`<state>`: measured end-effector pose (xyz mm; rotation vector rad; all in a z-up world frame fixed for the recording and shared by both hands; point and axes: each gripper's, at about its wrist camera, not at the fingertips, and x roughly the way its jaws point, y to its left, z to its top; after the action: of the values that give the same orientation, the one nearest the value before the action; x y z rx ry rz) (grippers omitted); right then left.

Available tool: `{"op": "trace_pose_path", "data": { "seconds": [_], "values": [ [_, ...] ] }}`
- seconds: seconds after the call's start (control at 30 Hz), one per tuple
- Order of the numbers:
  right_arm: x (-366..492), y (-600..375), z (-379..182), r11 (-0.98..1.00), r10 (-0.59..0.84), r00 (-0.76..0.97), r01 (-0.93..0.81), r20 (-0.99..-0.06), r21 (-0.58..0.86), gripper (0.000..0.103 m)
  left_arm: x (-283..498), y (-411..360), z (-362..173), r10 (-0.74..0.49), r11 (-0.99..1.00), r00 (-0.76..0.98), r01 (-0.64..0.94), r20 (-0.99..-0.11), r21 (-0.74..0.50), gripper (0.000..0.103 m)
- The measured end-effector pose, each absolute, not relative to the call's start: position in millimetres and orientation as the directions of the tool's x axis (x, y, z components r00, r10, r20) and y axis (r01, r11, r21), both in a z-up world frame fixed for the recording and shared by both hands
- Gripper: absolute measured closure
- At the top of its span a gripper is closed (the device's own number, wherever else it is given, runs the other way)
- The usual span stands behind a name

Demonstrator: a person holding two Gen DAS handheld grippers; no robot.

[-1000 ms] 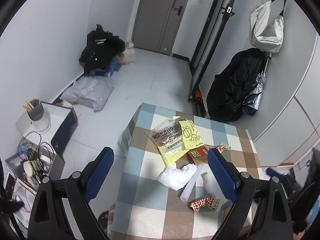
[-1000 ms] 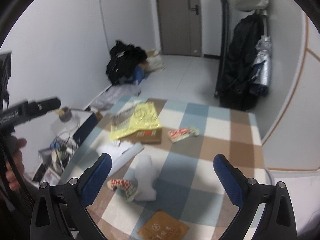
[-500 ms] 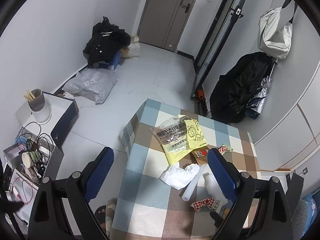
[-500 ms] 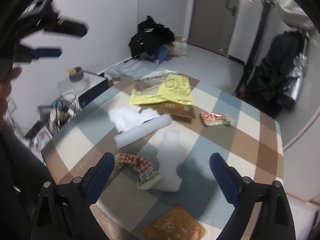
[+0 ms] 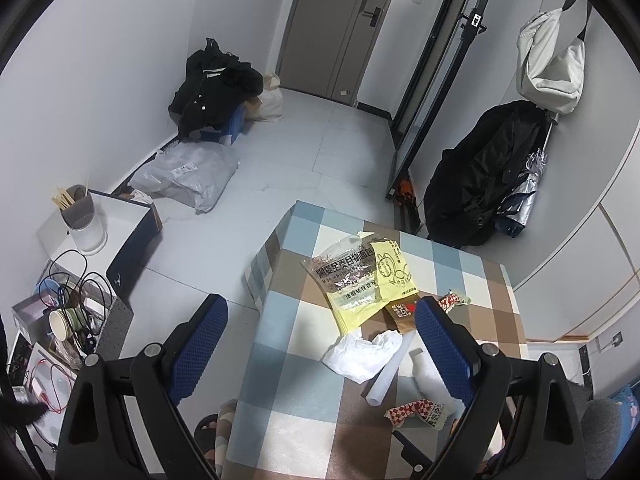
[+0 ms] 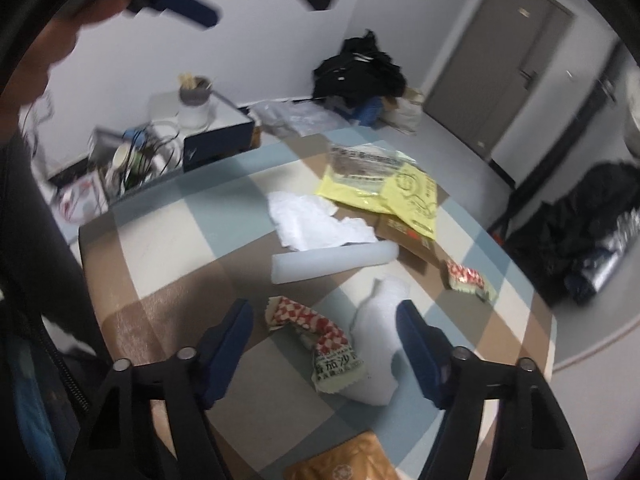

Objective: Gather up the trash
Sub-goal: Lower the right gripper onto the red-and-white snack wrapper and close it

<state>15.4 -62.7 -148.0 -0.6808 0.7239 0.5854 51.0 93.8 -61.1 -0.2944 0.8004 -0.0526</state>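
Above checked wrapper [image 6: 320, 336], right gripper [image 6: 326, 340] tilted down — jaws closing

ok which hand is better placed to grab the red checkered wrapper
Right. The right hand-held gripper hangs low with jaws closing around the red checkered wrapper; the left hand-held gripper sits high, open and empty.

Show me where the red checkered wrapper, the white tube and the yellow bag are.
red checkered wrapper [image 6: 320, 330]: right wrist view, its checkered middle.
white tube [image 6: 334, 261]: right wrist view, mid-length of its side.
yellow bag [image 5: 390, 270]: left wrist view, its printed yellow face.
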Motion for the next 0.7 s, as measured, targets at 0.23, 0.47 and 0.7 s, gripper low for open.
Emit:
{"op": "trace_pose_path", "data": {
  "seconds": [0.23, 0.47, 0.7],
  "values": [
    [22, -58, -160, 0.603, 0.236, 0.559, -0.726, -0.795, -0.331, 0.061, 55, 98, -64, -0.19, 0.944, 0.678, -0.071, -0.71, -0.321, 0.01],
    [23, -58, -166, 0.608, 0.241, 0.525, -0.737, -0.816, -0.294, 0.082, 55, 101, -63, -0.192, 0.941, 0.678, -0.078, -0.709, -0.329, 0.01],
    [21, -61, -162, 0.631, 0.279, 0.508, -0.737, -0.815, -0.243, 0.083, 56, 104, -63, -0.196, 0.936, 0.679, -0.085, -0.707, -0.341, 0.01]
  ]
}}
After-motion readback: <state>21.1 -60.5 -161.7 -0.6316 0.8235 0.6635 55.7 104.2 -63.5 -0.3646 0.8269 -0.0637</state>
